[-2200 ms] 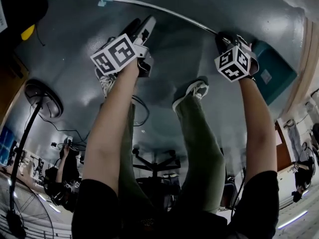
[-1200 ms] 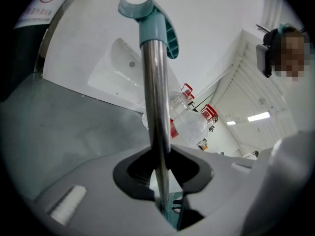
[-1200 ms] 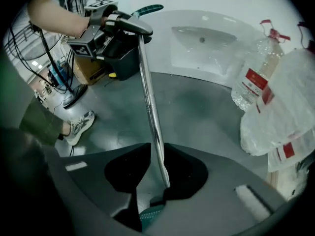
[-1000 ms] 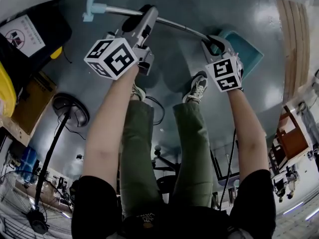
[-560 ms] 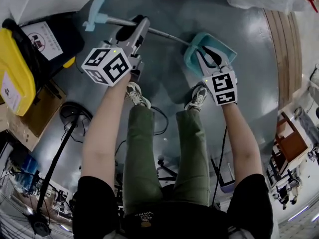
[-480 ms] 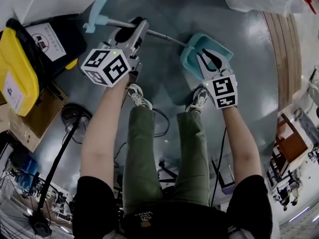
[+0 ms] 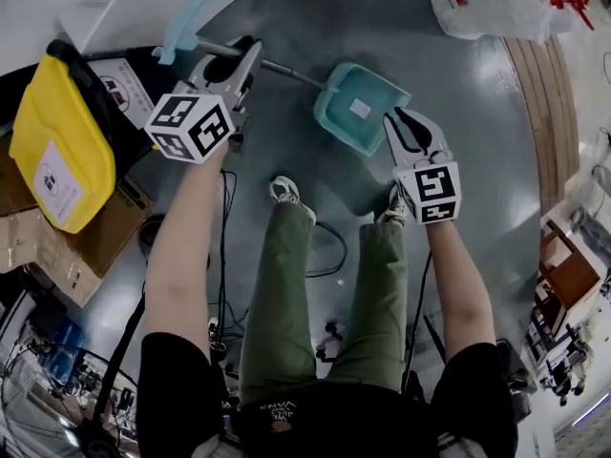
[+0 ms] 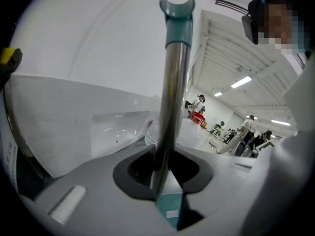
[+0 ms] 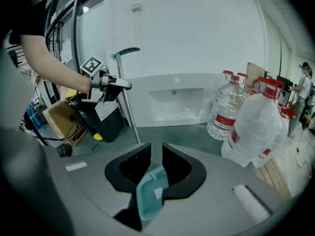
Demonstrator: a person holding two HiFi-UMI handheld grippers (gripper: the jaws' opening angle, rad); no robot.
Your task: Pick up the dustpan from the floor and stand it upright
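**At both ends of the dustpan (image 7: 358, 113): one gripper clamped on each**

At the dustpan's handle end, we are holding the left gripper (image 7: 239, 57) with its jaws closed on the bare metal handle (image 7: 286, 72), near the teal hook (image 7: 181, 29) that caps it. At the pan end, we are pinching the right gripper (image 7: 403, 117) on the teal pan's rim, its jaws nearly together with the thin wall between them. The pan's hollow, bearing a small white sticker (image 7: 360, 109), is facing the head view. Beside the handle end, a yellow bin (image 7: 57, 151) and a cardboard box (image 7: 67, 246) are standing. Past the pan end, large water bottles (image 9: 226, 107) are standing on the grey floor (image 7: 477, 160). Whether the pan is touching that floor, we cannot tell.
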